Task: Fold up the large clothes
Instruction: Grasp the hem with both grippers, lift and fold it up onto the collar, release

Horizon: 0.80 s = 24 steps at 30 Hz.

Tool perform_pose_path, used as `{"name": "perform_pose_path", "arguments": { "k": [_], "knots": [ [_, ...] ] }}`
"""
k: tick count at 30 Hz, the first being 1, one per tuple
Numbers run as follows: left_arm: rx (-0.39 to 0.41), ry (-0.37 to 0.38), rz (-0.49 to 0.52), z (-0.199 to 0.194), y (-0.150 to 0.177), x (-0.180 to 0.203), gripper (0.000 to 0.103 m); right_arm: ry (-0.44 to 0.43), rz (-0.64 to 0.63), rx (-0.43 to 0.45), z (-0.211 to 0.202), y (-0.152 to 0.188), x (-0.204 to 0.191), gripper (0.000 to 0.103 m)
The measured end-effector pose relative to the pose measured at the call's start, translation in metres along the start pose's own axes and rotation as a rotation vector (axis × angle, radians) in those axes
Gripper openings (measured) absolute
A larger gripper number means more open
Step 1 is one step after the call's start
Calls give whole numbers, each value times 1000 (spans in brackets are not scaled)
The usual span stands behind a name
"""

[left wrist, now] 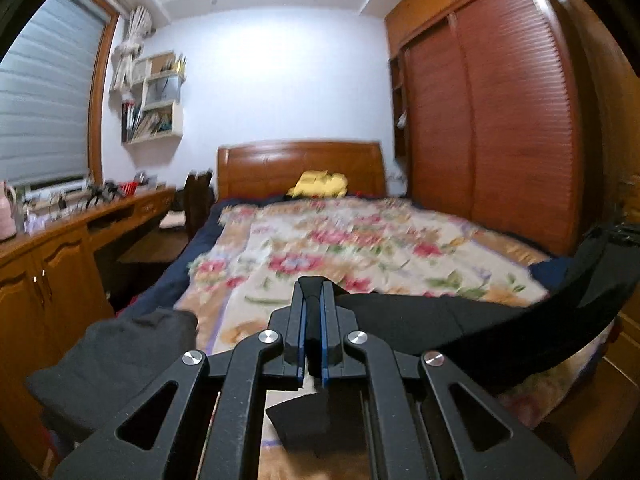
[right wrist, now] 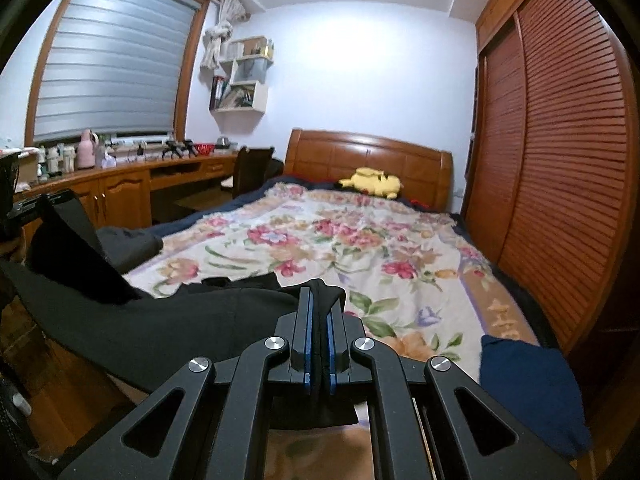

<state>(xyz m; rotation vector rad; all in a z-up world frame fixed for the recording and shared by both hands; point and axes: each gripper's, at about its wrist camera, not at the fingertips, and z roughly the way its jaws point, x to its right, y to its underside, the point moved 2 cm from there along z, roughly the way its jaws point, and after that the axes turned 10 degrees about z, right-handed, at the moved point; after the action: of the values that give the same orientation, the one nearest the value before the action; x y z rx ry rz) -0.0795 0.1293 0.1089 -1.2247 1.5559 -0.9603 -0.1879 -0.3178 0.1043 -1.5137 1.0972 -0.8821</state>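
Floral bedspread [right wrist: 360,248] behind, black garment [right wrist: 160,320] pinched between 2 claws, left claw [left wrist: 313,292], right claw [right wrist: 319,296]

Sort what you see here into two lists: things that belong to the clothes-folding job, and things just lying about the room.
Part of the job:
left gripper
right gripper
black garment, pinched by both
floral bedspread

Just lying about:
yellow plush toy
pink flask
wall shelves
wardrobe

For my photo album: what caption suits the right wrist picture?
Right gripper shut on a black garment, held above the floral bedspread in a bedroom.
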Motion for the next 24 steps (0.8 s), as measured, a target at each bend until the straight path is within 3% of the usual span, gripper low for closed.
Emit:
{"name": "perform_pose_path", "arguments": {
  "k": [3, 10, 24],
  "knots": [
    [-86, -16, -19, 47, 16, -8, 6, 27, 3, -52, 48, 1, 5, 5],
    [-207, -23, -43, 120, 40, -9, 6, 77, 18, -190, 159, 21, 21, 5],
    [-253, -67, 33, 218, 17, -3, 6, 148, 85, -263, 324, -4, 54, 5]
  ]
}}
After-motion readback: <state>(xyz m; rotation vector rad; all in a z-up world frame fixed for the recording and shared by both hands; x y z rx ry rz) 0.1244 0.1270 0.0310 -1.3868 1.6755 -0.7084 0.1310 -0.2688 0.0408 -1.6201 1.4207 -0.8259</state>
